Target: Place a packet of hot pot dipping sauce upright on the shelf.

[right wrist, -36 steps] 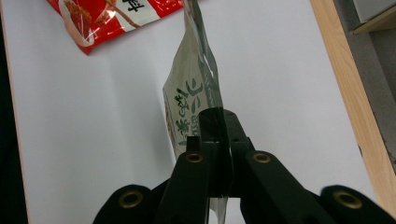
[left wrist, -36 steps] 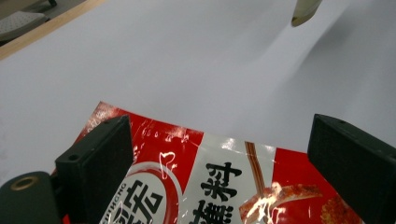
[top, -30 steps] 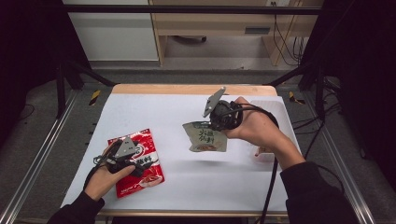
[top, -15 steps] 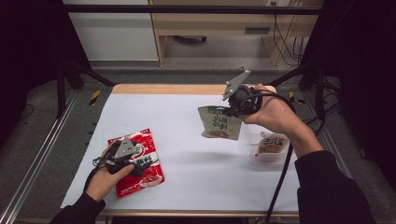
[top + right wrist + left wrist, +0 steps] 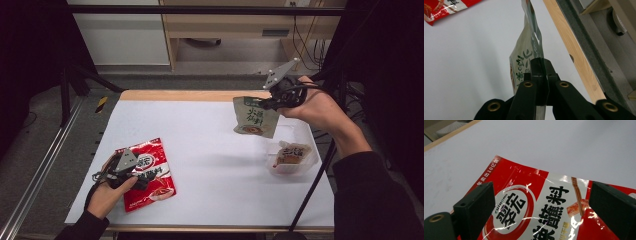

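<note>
Three food items sit at a white table (image 5: 215, 165): one red packet (image 5: 150, 172), one green-and-beige pouch (image 5: 254, 118), one clear tub (image 5: 291, 157). There are two hand-held grippers.

The right gripper (image 5: 272, 104), at the far right, pinches the pouch by its edge, with the pouch hanging above the table, just beyond the tub. The right gripper view shows the jaws clamped tight on the pouch (image 5: 525, 60).

The left gripper (image 5: 142, 177) rests over the red packet at the near left. The left gripper view shows its jaws spread wide, with the packet (image 5: 541, 207) lying flat between them, ungripped.
</note>
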The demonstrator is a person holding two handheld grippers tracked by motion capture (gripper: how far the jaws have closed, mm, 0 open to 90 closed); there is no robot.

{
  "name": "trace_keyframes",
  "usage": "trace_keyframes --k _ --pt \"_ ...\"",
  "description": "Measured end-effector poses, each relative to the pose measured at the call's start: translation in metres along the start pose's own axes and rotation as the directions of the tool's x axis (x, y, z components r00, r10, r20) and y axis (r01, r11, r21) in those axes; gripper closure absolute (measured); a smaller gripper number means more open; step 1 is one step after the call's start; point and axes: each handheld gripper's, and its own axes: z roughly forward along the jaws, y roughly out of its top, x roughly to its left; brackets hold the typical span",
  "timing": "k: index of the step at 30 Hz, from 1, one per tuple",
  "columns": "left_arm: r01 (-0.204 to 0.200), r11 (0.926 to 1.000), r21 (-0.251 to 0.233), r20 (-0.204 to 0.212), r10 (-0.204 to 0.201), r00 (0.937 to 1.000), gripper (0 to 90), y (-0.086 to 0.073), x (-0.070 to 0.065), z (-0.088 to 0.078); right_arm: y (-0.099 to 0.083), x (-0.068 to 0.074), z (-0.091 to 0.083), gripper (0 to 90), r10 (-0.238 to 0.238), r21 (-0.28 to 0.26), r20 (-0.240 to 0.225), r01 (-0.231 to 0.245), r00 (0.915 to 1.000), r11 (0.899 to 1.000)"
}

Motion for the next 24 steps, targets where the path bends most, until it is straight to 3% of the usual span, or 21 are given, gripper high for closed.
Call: trace_keyframes --k 12,24 --pt "-0.002 1.0000 0.005 0.004 0.002 1.0000 6.7 -0.001 0.000 0.001 -0.036 -0.010 -0.009 90.0 0.062 0.024 0.018 -0.063 0.9979 0.998" --pt "0.002 0.9999 0.011 0.003 -0.002 1.0000 6.7 -0.002 0.001 0.001 -0.066 -0.011 -0.011 90.0 0.096 0.041 0.008 -0.097 0.9953 0.994"
